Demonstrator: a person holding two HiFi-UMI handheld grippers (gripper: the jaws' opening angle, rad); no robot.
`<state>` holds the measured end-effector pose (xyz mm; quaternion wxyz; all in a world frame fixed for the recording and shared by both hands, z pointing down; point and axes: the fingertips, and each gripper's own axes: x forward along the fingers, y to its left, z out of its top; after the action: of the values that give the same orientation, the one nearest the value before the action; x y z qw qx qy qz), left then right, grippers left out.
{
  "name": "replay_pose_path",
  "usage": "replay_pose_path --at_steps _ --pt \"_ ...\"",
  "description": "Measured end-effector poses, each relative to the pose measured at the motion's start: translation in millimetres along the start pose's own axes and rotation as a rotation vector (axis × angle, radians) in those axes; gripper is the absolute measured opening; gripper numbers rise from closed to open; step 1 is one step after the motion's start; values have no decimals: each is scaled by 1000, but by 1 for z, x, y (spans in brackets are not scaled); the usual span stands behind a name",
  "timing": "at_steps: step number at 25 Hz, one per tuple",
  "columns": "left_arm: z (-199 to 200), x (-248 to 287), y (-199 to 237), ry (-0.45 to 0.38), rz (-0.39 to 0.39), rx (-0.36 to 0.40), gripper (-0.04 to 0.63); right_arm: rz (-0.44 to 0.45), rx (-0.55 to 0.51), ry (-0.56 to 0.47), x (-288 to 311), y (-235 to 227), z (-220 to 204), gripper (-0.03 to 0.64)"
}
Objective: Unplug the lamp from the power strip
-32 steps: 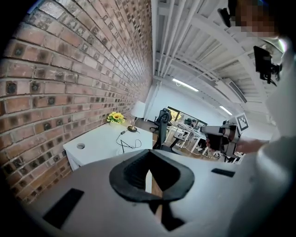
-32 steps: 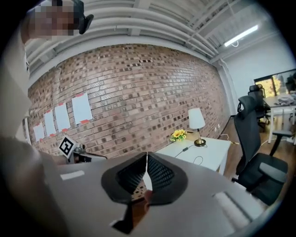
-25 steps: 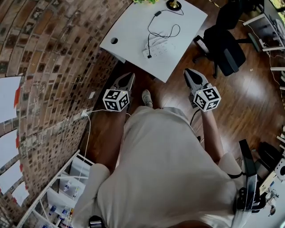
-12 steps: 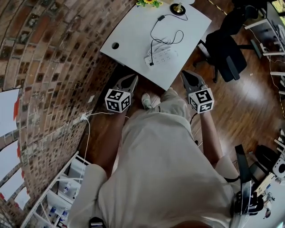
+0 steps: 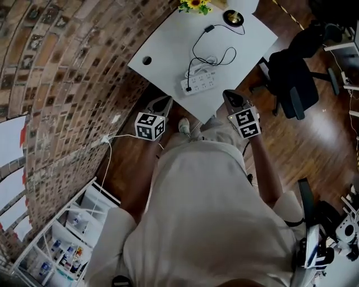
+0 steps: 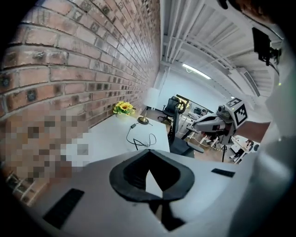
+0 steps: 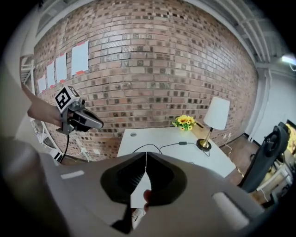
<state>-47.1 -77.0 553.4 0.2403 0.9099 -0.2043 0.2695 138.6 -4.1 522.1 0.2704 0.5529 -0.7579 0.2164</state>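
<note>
A white power strip (image 5: pixel 198 83) lies near the front edge of the white table (image 5: pixel 168 45). A black plug (image 5: pixel 189 88) sits in its left end. Its black cord (image 5: pixel 216 56) loops back to the lamp's brass base (image 5: pixel 233 18). The lamp's white shade (image 7: pixel 217 112) shows in the right gripper view. My left gripper (image 5: pixel 166 99) is shut and empty, just short of the table's front edge. My right gripper (image 5: pixel 226 93) hangs over that edge right of the strip. Its jaws are opening, tips still almost together, with nothing between them.
Yellow flowers (image 5: pixel 194 4) stand by the lamp at the back of the table. A black office chair (image 5: pixel 291 73) is to the right on the wood floor. The brick wall (image 5: pixel 67 67) runs along the left, with a white shelf unit (image 5: pixel 61 241) and a floor cable (image 5: pixel 109 146).
The person has stepped toward the table. Both grippers have moved forward and closer to the power strip; the right one now reaches the table's edge.
</note>
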Motion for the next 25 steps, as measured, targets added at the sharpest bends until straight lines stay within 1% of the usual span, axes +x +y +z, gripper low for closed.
replay_pose_path --at_steps 5,10,14,17,21,25 --pt "2 27 -4 1 64 -55 2 122 -87 1 22 -24 13 2" --pt "-3 40 3 4 130 -105 2 209 -136 6 45 -32 17 2" --pt "-15 36 8 5 198 -143 2 310 -186 26 62 -27 14 2" --pt "-25 28 17 16 248 -157 2 372 -218 39 79 -25 8 2" --pt "-41 14 26 28 311 -183 2 424 -224 58 96 -24 3 3" --pt "-55 6 33 33 344 -220 2 469 -243 64 108 -19 5 3"
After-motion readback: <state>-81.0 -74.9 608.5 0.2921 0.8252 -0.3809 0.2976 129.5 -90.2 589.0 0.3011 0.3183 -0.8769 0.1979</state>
